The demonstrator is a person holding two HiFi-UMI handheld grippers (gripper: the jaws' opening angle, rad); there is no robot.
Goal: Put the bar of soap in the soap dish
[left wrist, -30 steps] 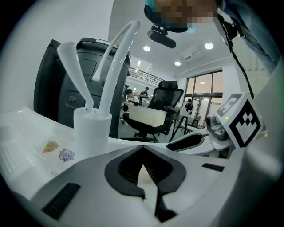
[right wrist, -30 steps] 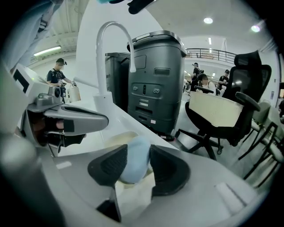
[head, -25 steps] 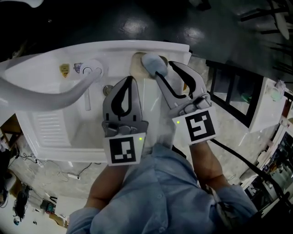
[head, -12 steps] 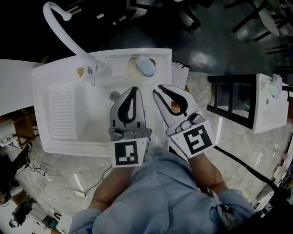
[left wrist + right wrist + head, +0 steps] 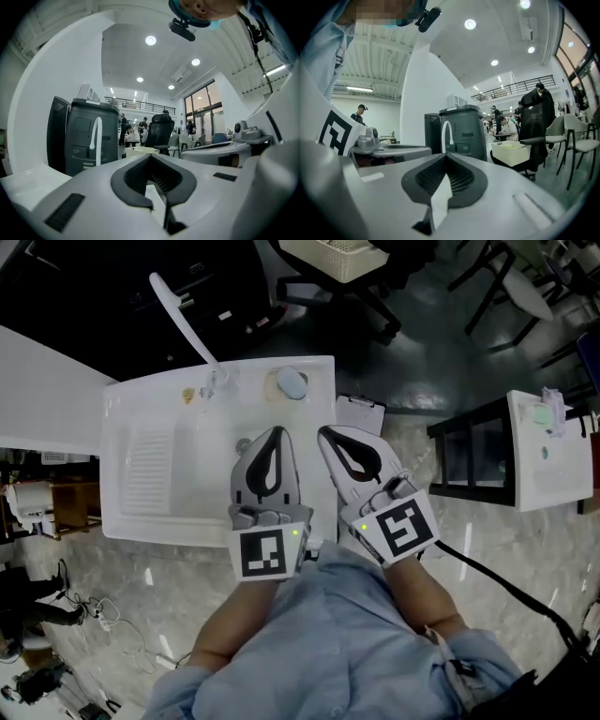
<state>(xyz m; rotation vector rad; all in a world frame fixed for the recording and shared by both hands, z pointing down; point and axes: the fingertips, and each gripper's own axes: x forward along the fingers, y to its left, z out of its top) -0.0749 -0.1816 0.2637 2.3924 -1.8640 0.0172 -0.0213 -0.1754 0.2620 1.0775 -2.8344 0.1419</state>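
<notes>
Head view: bar of soap (image 5: 293, 382) in soap dish (image 5: 272, 386), likely done. Both empty: left gripper (image 5: 274, 431) pressed together, right gripper (image 5: 324, 433) just closed.

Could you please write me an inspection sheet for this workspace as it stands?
Surface: white sink unit, faucet at its back.
Job's things: bar of soap lying in the soap dish on the back rim.
Clutter: clipboard beside the sink.
Grippers: left claw shut, empty; right claw has just closed, nothing between its jaws.
Cables: black cable trailing from the right claw; loose cords on the floor.
Surroundings: marble floor, black shelf, basket.
</notes>
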